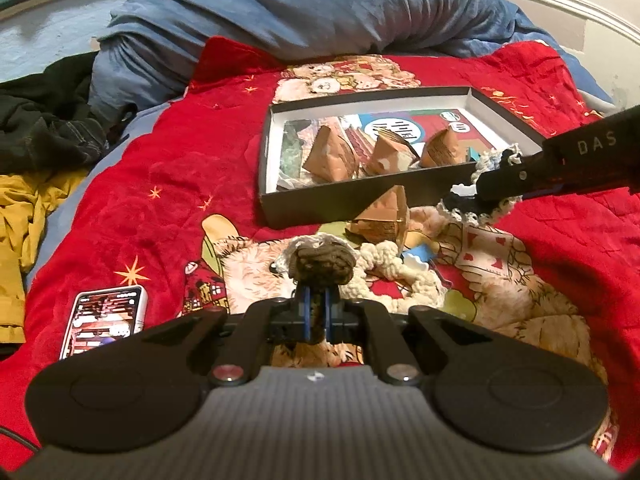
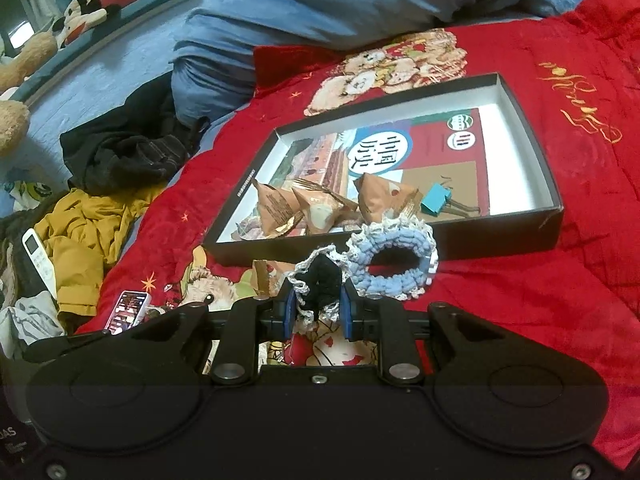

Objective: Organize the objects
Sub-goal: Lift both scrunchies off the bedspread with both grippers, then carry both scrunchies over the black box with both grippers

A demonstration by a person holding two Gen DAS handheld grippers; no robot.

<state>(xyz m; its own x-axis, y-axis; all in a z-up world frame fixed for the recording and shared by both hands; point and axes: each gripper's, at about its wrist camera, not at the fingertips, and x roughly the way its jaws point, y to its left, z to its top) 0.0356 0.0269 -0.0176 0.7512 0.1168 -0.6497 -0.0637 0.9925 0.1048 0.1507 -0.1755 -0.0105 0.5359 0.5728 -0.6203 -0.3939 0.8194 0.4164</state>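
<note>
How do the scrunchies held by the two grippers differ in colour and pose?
The left gripper holds a brown scrunchie bunched into a tight ball; the right gripper holds a black scrunchie with white lace trim, its folds loose. The brown one is plain, while a blue scrunchie hangs open beside the black one. Both are knitted, and both are clamped above the red blanket.

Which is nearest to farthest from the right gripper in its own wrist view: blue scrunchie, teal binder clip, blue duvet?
1. blue scrunchie, just beyond the right gripper, slightly right.
2. teal binder clip, inside the box.
3. blue duvet, bunched behind the box.
</note>
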